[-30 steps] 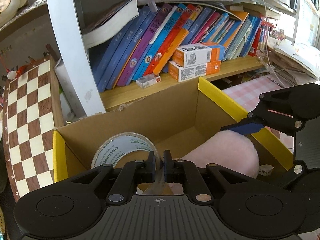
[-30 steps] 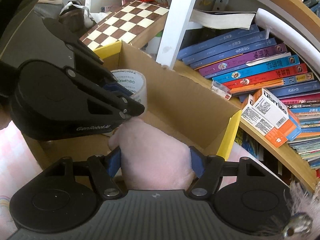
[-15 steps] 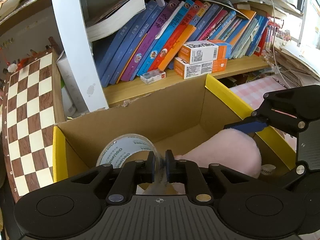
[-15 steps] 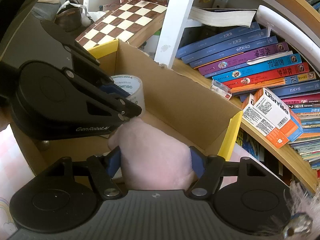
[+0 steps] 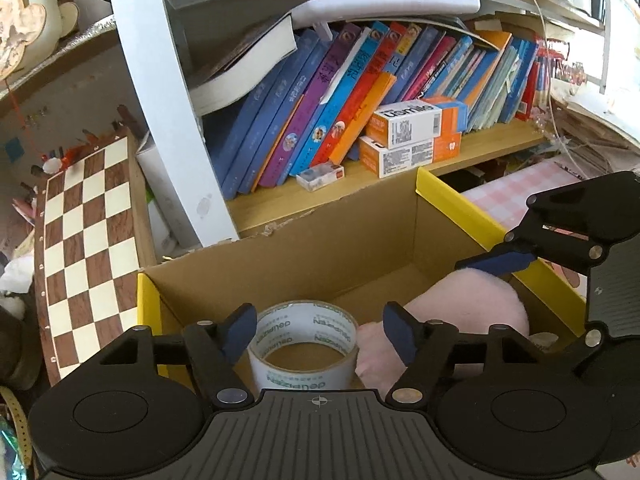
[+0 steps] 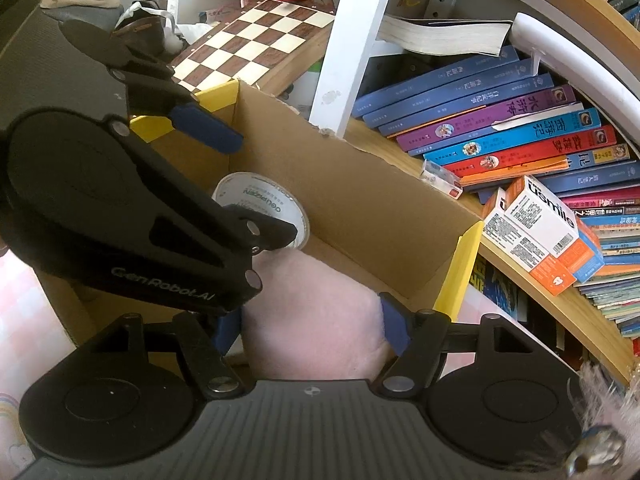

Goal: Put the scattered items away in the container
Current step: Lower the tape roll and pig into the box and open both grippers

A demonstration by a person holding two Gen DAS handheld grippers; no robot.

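Observation:
A cardboard box [image 5: 320, 256] with yellow flaps stands in front of a bookshelf; it also shows in the right wrist view [image 6: 360, 204]. A roll of clear tape [image 5: 304, 344] lies inside it, between the spread fingers of my open left gripper [image 5: 320, 332], loose. The tape also shows in the right wrist view [image 6: 264, 204]. My right gripper [image 6: 312, 328] is shut on a pink plush toy [image 6: 316, 320] and holds it inside the box at its right side. The plush shows in the left wrist view [image 5: 460, 312] beside the tape.
A chessboard [image 5: 84, 256] leans left of the box. Behind it stands a shelf of books [image 5: 360, 92] with orange and white cartons [image 5: 412, 136] and a white upright post [image 5: 168, 112]. A pink checked tablecloth [image 5: 516, 196] lies to the right.
My left gripper was shut on the tape roll and has opened wide; the roll now lies flat in the box. My right gripper still grips the plush, slightly lower in the box.

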